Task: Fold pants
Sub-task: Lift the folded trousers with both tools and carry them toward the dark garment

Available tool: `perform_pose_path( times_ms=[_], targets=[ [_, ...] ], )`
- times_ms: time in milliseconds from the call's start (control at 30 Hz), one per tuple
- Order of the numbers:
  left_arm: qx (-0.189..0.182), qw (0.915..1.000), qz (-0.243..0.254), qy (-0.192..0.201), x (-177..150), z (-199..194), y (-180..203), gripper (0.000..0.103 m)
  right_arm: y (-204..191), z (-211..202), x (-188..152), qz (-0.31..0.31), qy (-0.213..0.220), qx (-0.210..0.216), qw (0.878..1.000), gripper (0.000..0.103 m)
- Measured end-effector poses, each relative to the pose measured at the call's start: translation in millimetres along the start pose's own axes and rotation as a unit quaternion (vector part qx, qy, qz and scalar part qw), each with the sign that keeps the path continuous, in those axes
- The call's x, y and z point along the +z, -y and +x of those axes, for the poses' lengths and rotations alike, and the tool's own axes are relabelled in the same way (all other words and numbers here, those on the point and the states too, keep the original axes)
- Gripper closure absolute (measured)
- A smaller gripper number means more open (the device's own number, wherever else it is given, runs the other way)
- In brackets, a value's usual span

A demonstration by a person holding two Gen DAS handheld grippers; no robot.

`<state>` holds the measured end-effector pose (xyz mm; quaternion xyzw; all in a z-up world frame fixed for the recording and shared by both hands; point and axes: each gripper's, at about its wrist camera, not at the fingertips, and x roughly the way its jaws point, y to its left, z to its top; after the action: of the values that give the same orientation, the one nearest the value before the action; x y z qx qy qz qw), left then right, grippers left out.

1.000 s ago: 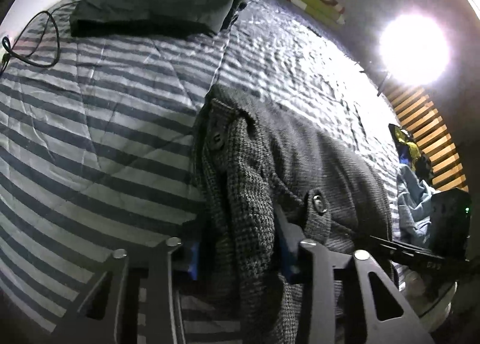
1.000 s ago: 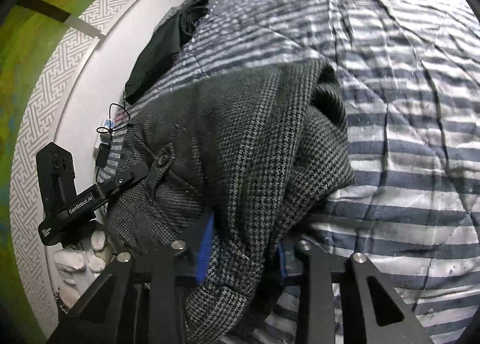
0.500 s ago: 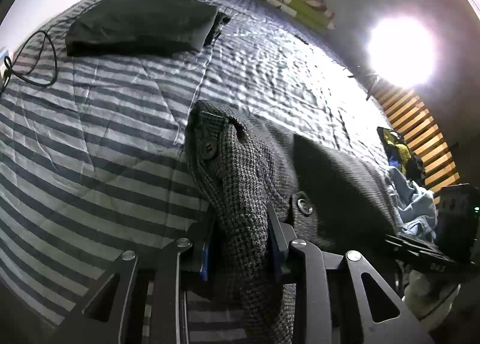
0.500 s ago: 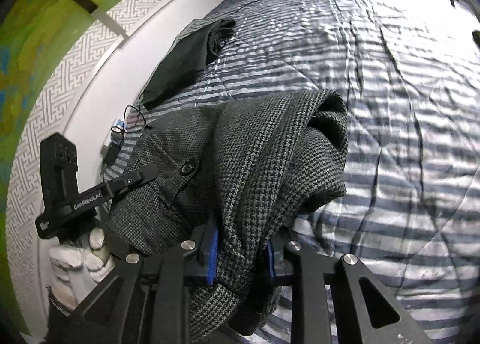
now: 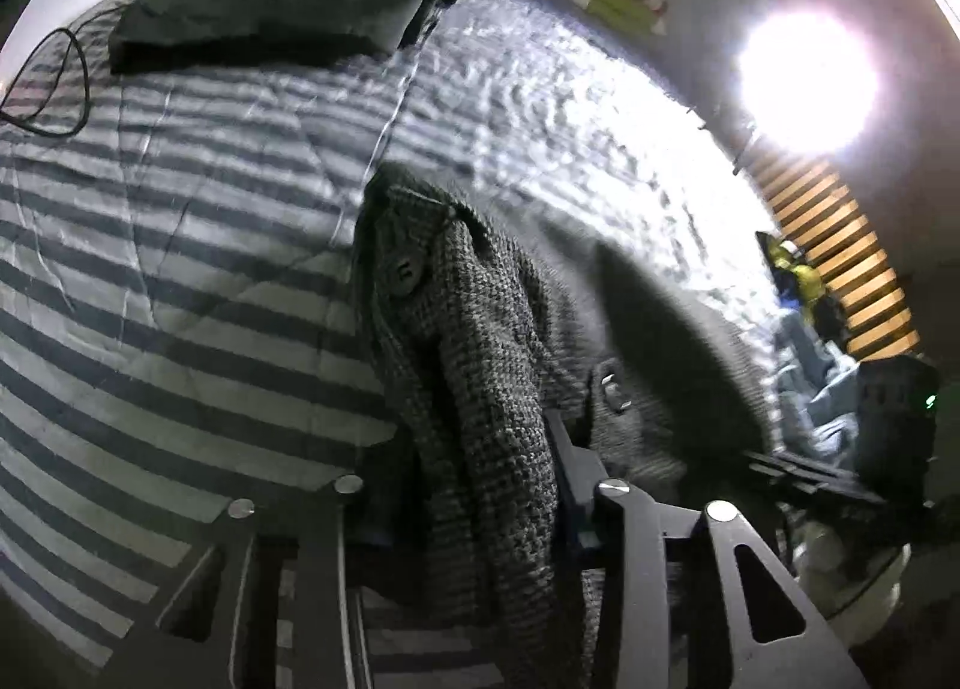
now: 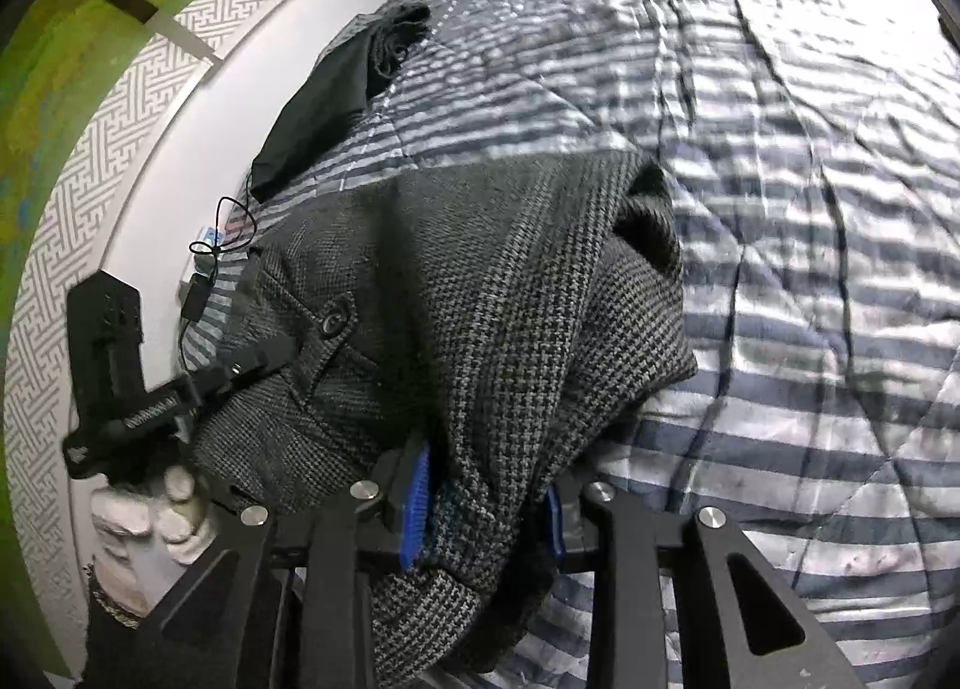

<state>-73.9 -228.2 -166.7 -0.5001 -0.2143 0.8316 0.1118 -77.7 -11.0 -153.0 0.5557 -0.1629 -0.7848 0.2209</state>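
Observation:
Grey houndstooth pants [image 5: 480, 377] hang bunched over the striped bed, a waistband button showing near the top. My left gripper [image 5: 480, 485] is shut on a fold of this cloth at the bottom of the left wrist view. In the right wrist view the same pants [image 6: 480, 299] spread wide, with a buttoned pocket flap at the left and a dark opening at the top right. My right gripper [image 6: 486, 497] is shut on their lower edge between blue pads. The left gripper [image 6: 252, 362], held by a white-gloved hand [image 6: 150, 515], grips the pants at the left.
A striped quilt [image 5: 180, 299] covers the bed. A folded dark garment [image 5: 270, 5] lies at its far end, also seen as a dark garment [image 6: 336, 95] near the white wall. A black cable [image 5: 54, 89] lies at the left edge. A bright lamp [image 5: 807, 83] glares at the right above blue clothes [image 5: 810, 377].
Both grippers have closed tighter on the pants and lifted them off the quilt. The cloth now hangs narrower in the left view, and both views have tilted.

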Motion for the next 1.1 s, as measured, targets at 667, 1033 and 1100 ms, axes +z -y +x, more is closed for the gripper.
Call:
perform_pose_path(
  times_ms=[667,1033,1100],
  targets=[
    [-0.022,0.9915,0.024,0.126,103,-107,17,0.073,-97,-67,91,-0.114,0.148,0.013,0.982,0.083],
    [0.025,0.9816,0.004,0.189,251,-132,-43,0.073,-166,-10,203,-0.165,0.214,0.013,0.963,0.083],
    [0.033,0.9806,-0.002,0.193,274,-128,-61,0.074,-173,6,221,-0.167,0.215,0.014,0.962,0.084]
  ],
)
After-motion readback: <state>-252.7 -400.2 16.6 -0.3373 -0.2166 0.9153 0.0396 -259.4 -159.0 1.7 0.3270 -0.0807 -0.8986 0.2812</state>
